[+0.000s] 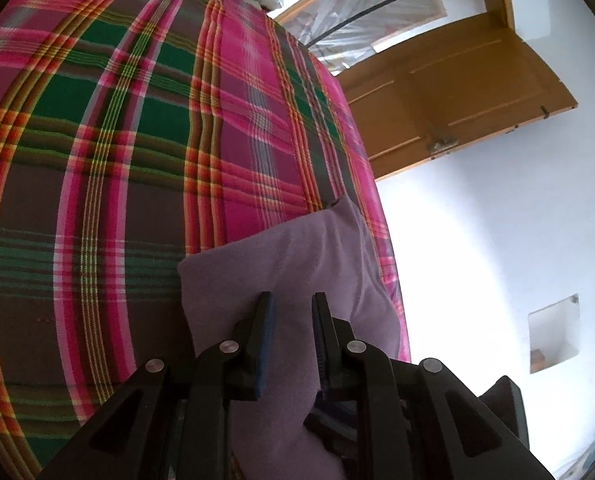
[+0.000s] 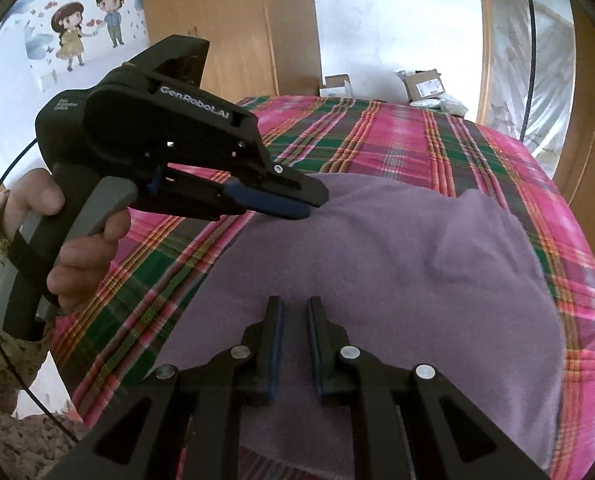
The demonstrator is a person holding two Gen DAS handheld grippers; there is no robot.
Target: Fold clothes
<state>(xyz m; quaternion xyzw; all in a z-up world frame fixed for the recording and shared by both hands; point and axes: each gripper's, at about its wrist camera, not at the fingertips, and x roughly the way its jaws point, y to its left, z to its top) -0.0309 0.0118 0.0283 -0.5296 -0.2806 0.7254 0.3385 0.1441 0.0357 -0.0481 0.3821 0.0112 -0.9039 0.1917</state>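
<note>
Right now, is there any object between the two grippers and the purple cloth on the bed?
Nothing visible is. The purple cloth lies alone on the plaid bedcover. The left gripper has its tips at the cloth's far edge, and the right gripper is open directly over the cloth.

bed point(image 2: 497, 168) covered with a plaid spread in pink, green and brown, orange-yellow stripes crossing it. a purple garment point(image 2: 377, 264) lies flat on the spread near the bed's edge, one corner slightly raised. at the far end, cardboard boxes point(image 2: 425, 86) and pale packets; cannot tell whether they rest on the bed or behind it.
</note>
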